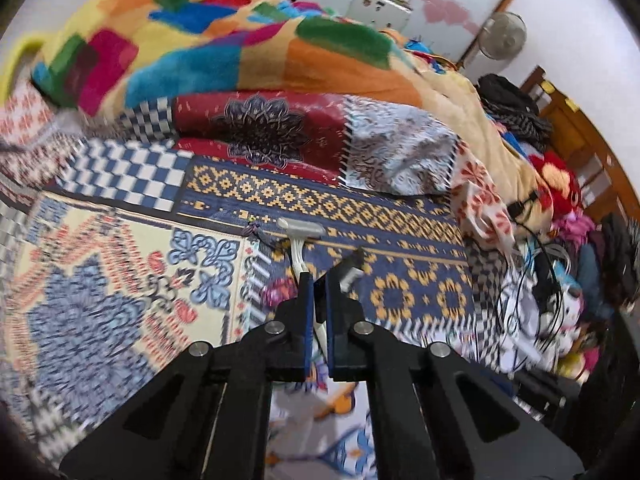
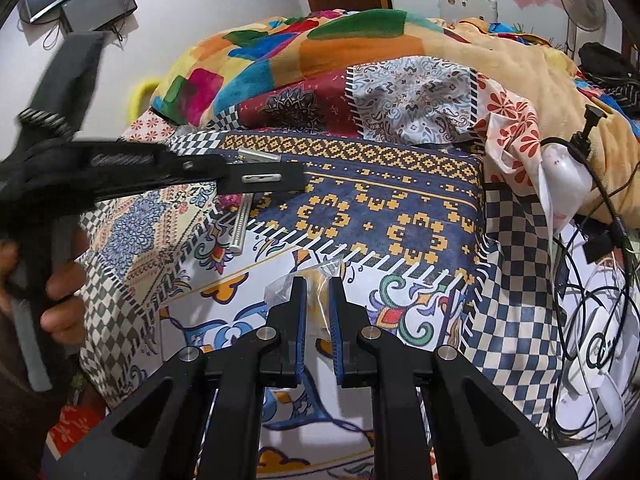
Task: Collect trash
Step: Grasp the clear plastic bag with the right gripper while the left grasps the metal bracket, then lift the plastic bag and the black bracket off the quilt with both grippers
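My left gripper (image 1: 318, 280) is shut on the white handle of a disposable razor (image 1: 301, 236), whose grey head sticks out ahead of the fingers above the patterned bedsheet (image 1: 120, 248). The same gripper (image 2: 298, 178) shows from the side in the right wrist view, with the razor head (image 2: 259, 156) at its tip. My right gripper (image 2: 318, 284) is shut on a crumpled clear plastic wrapper (image 2: 280, 286) with something yellow inside, just above the sheet. A pink wrapper (image 1: 276, 290) lies on the sheet left of the left fingers.
A grey ribbed stick (image 2: 241, 220) lies on the sheet. A colourful blanket (image 1: 248, 40) and pillows are piled at the back. Tangled cables (image 2: 592, 312), a white spray bottle (image 2: 568, 176) and clutter fill the right side. A fan (image 1: 503, 36) stands by the wall.
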